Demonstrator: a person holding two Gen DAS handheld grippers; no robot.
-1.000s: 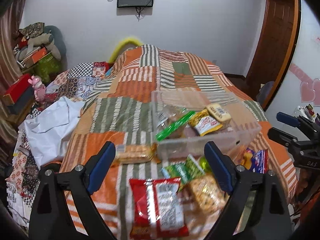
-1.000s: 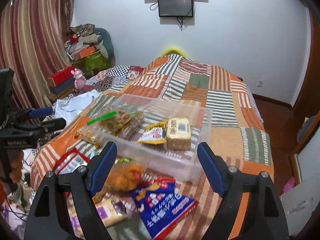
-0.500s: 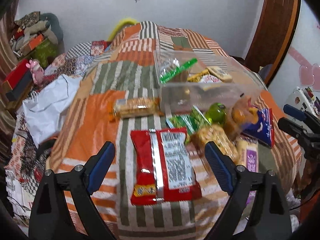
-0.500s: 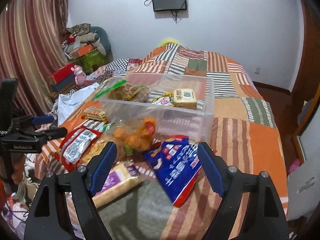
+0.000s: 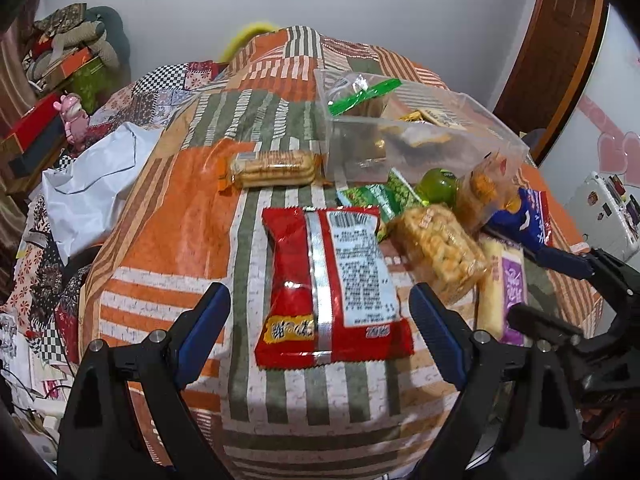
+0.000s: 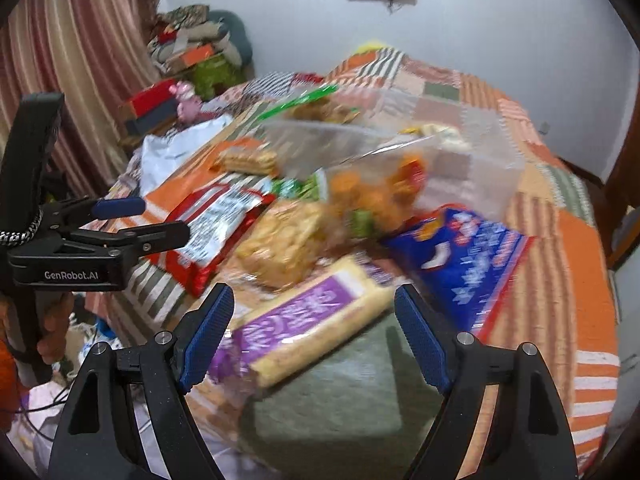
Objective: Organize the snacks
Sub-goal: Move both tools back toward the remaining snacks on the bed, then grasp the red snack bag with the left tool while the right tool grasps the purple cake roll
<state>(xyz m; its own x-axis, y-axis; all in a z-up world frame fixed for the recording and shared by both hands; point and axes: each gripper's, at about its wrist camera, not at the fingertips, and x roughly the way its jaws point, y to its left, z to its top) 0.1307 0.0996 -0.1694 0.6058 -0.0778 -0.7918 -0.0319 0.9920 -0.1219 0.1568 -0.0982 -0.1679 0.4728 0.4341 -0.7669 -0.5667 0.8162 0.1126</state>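
Left side first: a crinkly clear roll of biscuits lies on the orange patch of the quilted bed, touching the near-left corner of the clear plastic bin. The left hand-held gripper has dropped lower than a second ago and is released, blue ribbed pads wide, hovering just above the glossy red foil packet, whose near end sits right between the fingers, silver seam up. To its right, a lumpy clear bag of golden puffs, then a green crinkled packet and a round green fruit by the bin wall. Over in the right wrist view, blurred with motion, the right hand-held gripper is also released and has closed in since before; the long cream bar with a purple label lies slanted between its fingers. Further right, the flat blue packet rests beside it, and a clear bag of orange snacks leans at the bin's near wall
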